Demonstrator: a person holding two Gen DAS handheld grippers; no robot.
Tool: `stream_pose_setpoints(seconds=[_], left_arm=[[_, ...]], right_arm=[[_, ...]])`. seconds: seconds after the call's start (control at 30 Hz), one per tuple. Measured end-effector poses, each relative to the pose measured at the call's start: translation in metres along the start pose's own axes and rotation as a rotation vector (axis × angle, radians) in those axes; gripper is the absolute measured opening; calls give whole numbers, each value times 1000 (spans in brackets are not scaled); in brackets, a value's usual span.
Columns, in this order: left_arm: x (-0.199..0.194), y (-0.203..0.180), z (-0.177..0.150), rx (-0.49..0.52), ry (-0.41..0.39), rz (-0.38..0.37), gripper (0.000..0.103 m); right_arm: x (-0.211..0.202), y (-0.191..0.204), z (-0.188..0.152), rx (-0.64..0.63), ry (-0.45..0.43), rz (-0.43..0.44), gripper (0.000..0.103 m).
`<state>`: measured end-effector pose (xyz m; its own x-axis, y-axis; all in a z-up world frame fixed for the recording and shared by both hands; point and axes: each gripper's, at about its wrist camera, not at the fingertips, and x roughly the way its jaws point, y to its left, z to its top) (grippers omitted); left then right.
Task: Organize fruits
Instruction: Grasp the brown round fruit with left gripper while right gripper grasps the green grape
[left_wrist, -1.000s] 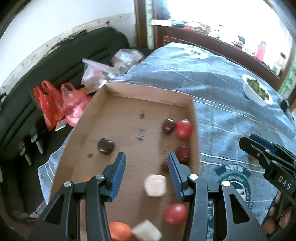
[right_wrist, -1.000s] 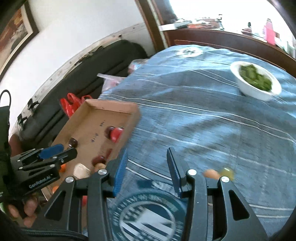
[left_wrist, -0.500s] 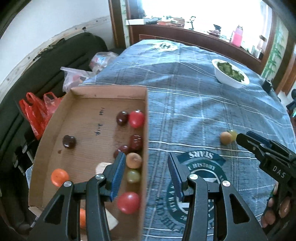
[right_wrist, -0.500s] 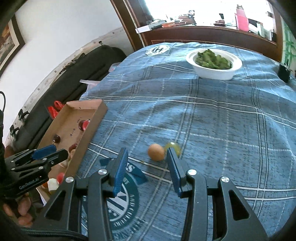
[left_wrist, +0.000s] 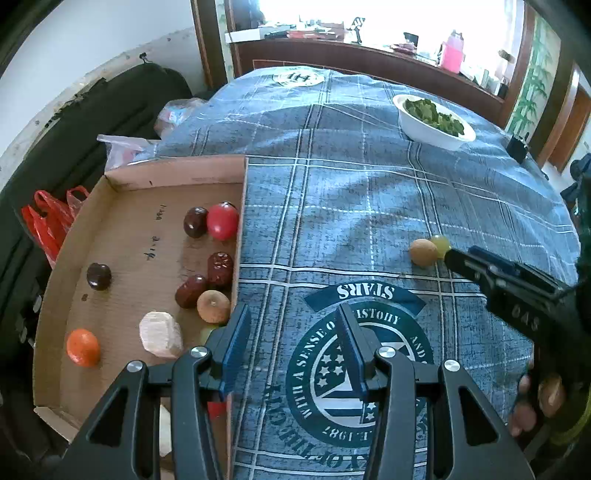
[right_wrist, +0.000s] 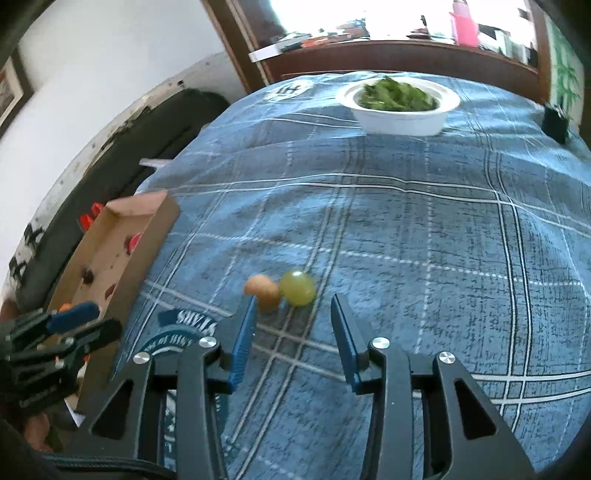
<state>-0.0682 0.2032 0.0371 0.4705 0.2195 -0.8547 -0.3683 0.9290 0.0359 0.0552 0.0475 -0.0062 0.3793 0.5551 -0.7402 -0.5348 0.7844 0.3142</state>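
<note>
Hovering with jaws apart and empty, the right gripper (right_wrist: 291, 328) faces a brown fruit (right_wrist: 263, 291) touching a green grape (right_wrist: 297, 287) on the blue cloth (right_wrist: 424, 240). The left gripper (left_wrist: 291, 339), also spread and empty, straddles the cardboard tray (left_wrist: 236, 258) wall; a white bowl (right_wrist: 400, 120) of greens sits well beyond.

Blown-out window (left_wrist: 354, 14) backlight (right view motion-blurred), fisheye edges dark and bent.

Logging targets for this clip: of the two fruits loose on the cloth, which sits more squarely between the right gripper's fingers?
The green grape; the brown fruit touching it lies by the left finger.
</note>
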Motion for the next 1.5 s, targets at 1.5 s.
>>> stream_pose_setpoints(seconds=[1.5], left_arm=[[84, -108, 58, 128, 66, -96, 51]], right_arm=[[-41, -41, -20, 11, -7, 45, 21]])
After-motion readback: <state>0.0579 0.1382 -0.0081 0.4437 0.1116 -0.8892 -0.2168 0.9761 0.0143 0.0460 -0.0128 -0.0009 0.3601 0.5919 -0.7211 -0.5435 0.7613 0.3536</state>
